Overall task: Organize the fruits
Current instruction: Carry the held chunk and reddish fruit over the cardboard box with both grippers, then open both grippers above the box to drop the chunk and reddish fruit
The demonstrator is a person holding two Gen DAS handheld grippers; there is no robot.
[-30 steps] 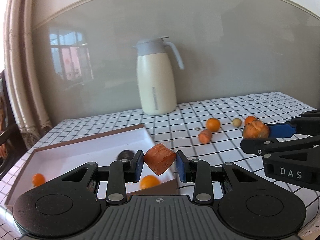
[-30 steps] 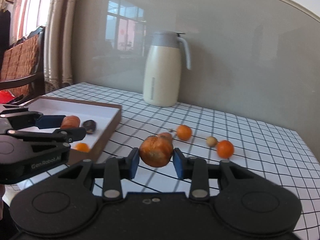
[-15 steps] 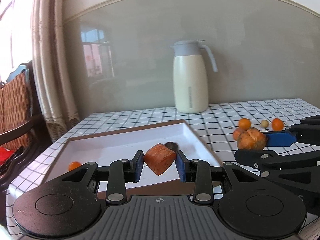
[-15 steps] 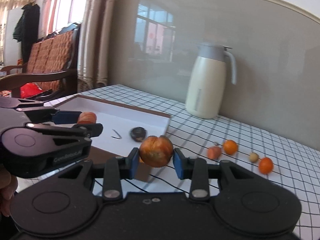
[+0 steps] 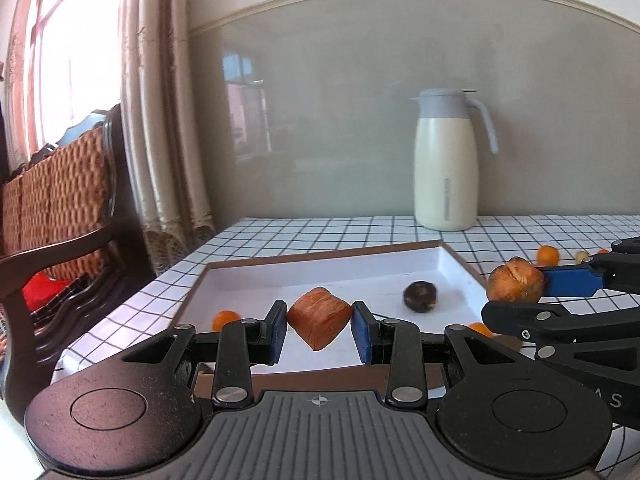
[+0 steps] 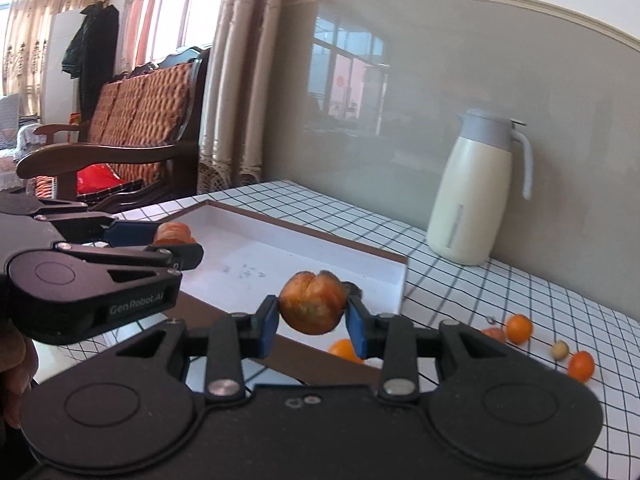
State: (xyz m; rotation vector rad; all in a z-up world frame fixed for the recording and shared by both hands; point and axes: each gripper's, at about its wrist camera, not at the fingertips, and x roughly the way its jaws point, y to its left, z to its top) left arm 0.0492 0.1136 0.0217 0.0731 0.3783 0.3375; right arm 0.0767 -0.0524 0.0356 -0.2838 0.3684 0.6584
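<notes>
**Asker:** While both claws hang over the tray, what is each one carrying?

**Describer:** The left claw (image 5: 319, 328) is closed on an orange-brown, blocky fruit piece (image 5: 319, 322), pinched between its blue pads above the white tray (image 5: 256, 280). The right claw (image 6: 312, 322) is closed on a rounder, creased brown-orange fruit (image 6: 313, 308), held above the tray's near right corner. Both fruits are clear of the tray floor.

**Asker:** Where is everything else?

**Describer:** Inside the tray lie a dark round fruit (image 5: 419, 297) and a small orange fruit (image 5: 225, 319). Another small orange one (image 6: 343, 350) sits near the tray's corner; whether it is inside or outside the rim, I cannot tell. On the checked table (image 6: 500, 292), well apart from the tray, are two small orange fruits (image 6: 519, 328), a pale small one (image 6: 560, 350) and a reddish one half hidden behind the claw. A cream jug (image 6: 474, 200) stands at the back by the wall.

**Asker:** What could go wrong from here?

**Describer:** My judgement: the two claws sit close together, so lowering both at once could knock them against each other. The right fruit hangs close to the rim; released there, it might strike the edge and roll onto the table. Round fruit dropped from height could also bounce or bump the dark fruit. The blocky piece is gripped on slanted faces, so it may twist or slip.
</notes>
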